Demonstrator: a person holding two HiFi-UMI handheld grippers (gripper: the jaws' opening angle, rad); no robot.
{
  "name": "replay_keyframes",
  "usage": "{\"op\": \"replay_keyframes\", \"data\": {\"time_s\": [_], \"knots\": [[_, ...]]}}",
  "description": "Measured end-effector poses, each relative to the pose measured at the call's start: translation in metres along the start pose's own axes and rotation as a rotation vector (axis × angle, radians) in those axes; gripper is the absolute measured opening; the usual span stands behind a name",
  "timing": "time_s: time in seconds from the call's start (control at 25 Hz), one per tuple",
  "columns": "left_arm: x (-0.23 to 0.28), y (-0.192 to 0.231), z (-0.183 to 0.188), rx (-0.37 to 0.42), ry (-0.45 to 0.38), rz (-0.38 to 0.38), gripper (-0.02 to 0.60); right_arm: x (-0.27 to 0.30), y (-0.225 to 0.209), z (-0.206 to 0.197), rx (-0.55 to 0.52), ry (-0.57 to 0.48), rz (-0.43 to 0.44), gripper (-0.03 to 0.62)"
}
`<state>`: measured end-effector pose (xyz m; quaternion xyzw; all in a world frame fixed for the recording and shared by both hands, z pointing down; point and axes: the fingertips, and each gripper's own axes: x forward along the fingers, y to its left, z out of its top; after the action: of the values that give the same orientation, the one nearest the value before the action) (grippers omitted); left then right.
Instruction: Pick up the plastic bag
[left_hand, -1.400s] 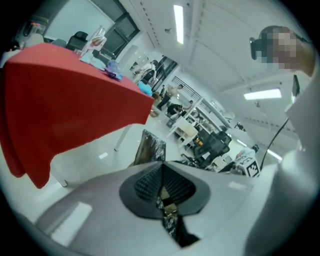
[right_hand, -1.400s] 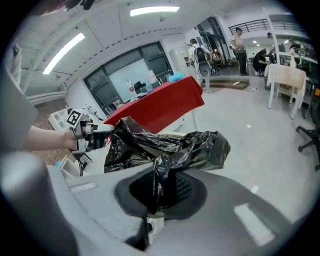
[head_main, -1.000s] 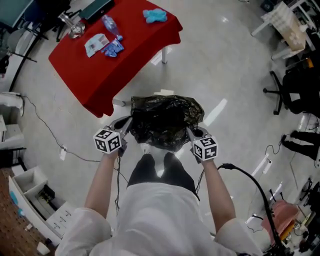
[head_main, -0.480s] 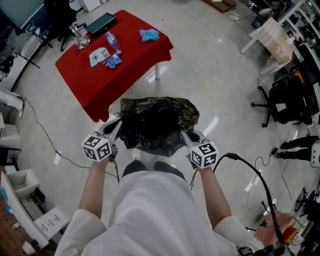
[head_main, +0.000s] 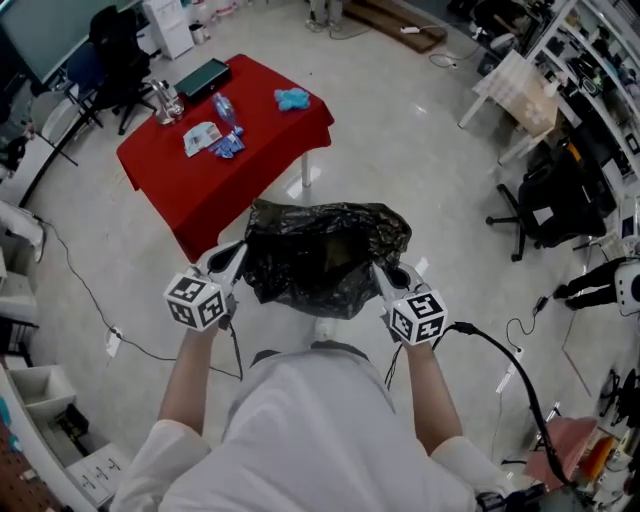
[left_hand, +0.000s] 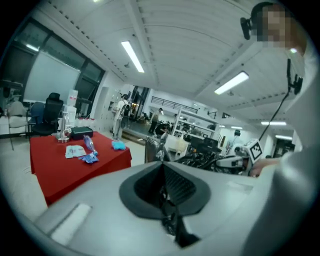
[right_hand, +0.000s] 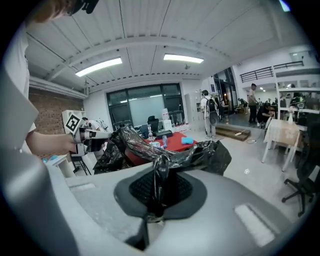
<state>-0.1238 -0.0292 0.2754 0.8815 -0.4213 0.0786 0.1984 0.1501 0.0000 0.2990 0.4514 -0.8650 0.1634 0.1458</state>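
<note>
A black plastic bag (head_main: 325, 255) hangs in the air in front of me, stretched between both grippers, mouth spread wide. My left gripper (head_main: 238, 252) is shut on the bag's left rim; a thin black strip of film (left_hand: 167, 210) is pinched between its jaws. My right gripper (head_main: 385, 275) is shut on the right rim, and the crumpled bag film (right_hand: 160, 170) rises from its closed jaws. From the right gripper view the bag (right_hand: 150, 147) stretches left to the other gripper (right_hand: 92, 134).
A table with a red cloth (head_main: 215, 165) stands beyond the bag, carrying a bottle (head_main: 225, 107), blue packets (head_main: 225, 145) and a blue cloth (head_main: 291, 98). Office chairs (head_main: 545, 205) and shelving stand at the right; cables (head_main: 505, 370) trail on the floor.
The bag has been lifted higher and held out further in front of the body. The view has tilted forward, so the red table sits farther away.
</note>
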Motion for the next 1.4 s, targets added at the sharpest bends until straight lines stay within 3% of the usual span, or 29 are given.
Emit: {"op": "replay_keyframes", "data": {"time_s": [0.28,0.44,0.76,0.92,1.4], "knots": [[-0.051,-0.019,0.025,0.084,-0.028,-0.06,0.005,-0.037,0.049,0.015,-0.047,-0.051,-0.092,0.005],[-0.081,-0.026,0.022,0.174,-0.011,-0.072,0.006,-0.051,0.078,0.014,-0.083,-0.065,-0.16,0.004],[-0.119,-0.053,0.012,0.267,-0.002,-0.097,0.005,-0.081,0.118,-0.002,-0.137,-0.058,-0.243,0.003],[-0.126,-0.062,0.013,0.282,-0.002,-0.077,0.006,-0.095,0.129,-0.006,-0.157,-0.056,-0.23,0.003],[-0.125,-0.101,0.02,0.213,-0.041,-0.024,0.005,-0.124,0.134,-0.003,-0.15,-0.091,-0.092,0.002]]}}
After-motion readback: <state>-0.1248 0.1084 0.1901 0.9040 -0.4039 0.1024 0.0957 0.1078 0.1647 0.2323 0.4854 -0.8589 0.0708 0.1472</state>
